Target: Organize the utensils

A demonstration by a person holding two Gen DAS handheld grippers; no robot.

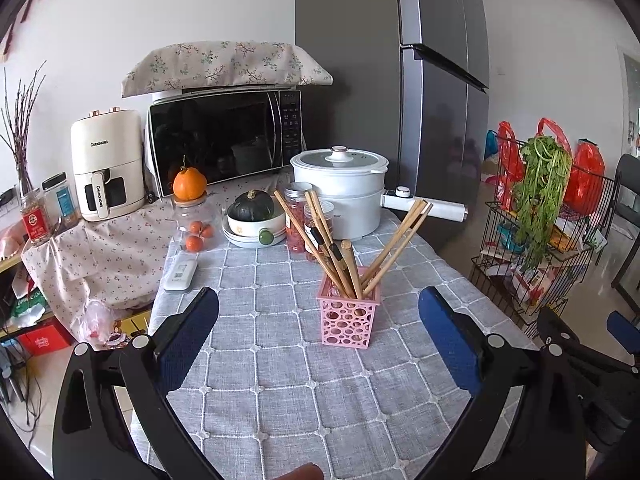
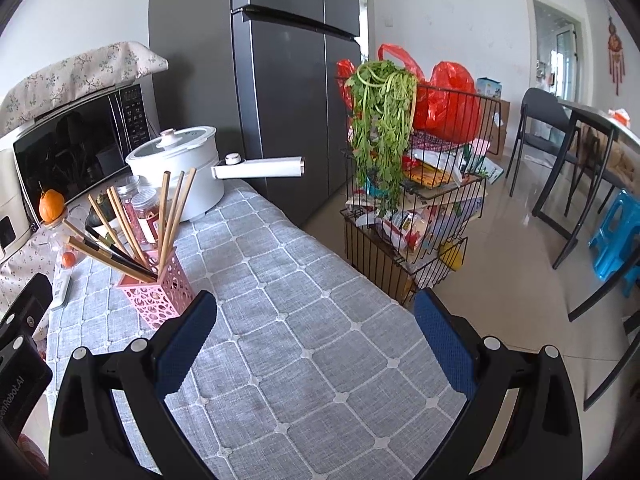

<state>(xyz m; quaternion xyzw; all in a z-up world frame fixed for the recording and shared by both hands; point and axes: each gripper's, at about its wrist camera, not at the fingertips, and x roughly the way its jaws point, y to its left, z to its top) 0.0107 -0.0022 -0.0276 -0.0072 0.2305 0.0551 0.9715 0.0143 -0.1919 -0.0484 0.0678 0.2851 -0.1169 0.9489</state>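
Right gripper (image 2: pixel 316 320) fingers spread wide over grey checked surface (image 2: pixel 304 312), pink holder (image 2: pixel 160 292) of chopsticks (image 2: pixel 170 216) just left of it, nothing held

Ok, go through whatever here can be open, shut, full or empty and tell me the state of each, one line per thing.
left hand-held gripper: open, holding nothing
right hand-held gripper: open, holding nothing
pink holder: upright, chopsticks standing in it
white pot: lid on
microwave: door shut
fridge: doors shut
glass jar: lid on, orange resting on top
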